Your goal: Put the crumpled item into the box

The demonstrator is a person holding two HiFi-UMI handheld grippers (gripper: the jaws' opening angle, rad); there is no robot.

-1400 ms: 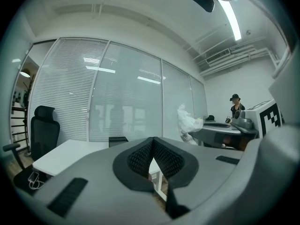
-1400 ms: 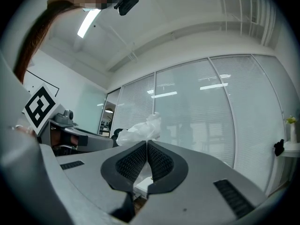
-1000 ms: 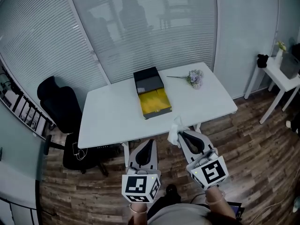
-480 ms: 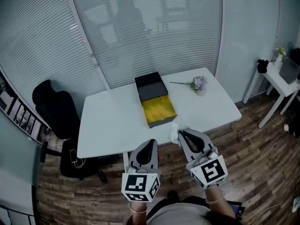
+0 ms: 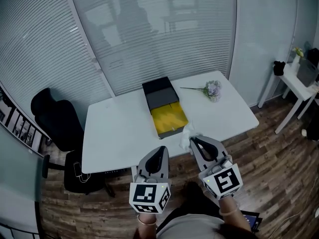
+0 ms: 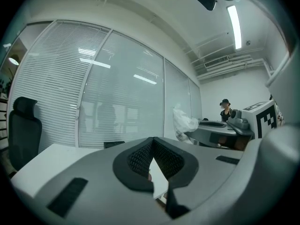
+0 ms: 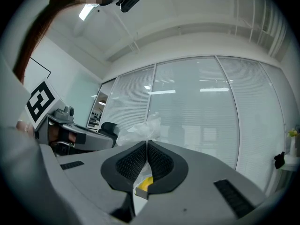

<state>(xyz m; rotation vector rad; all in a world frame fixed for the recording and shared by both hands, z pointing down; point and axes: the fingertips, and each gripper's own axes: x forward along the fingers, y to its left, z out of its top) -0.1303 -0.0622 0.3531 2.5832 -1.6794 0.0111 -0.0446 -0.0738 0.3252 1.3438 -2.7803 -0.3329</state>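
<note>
Nearest in, the left gripper [image 5: 161, 151] hangs with its jaws pressed together on nothing; its own view shows bare pads meeting. Just to its right, the right gripper [image 5: 192, 141] pinches the crumpled white wrapper [image 5: 186, 135], which sticks out past the tips, right over the near edge of the table [image 5: 114, 133].

The key line is that the box [image 5: 168, 119] lies ahead of the right gripper and a little to its left. Its open yellow half is nearest, and its long axis runs away from the tips toward the dark lid [image 5: 159, 91]. The loaded gripper is the closer one, so I'd judge a short forward reach does it. Farther off to the right lie flowers [image 5: 212, 89].

The right gripper view shows the pinch on the wrapper [image 7: 139, 129] and yellow below the jaws, but only the head view shows the whole box.
</note>
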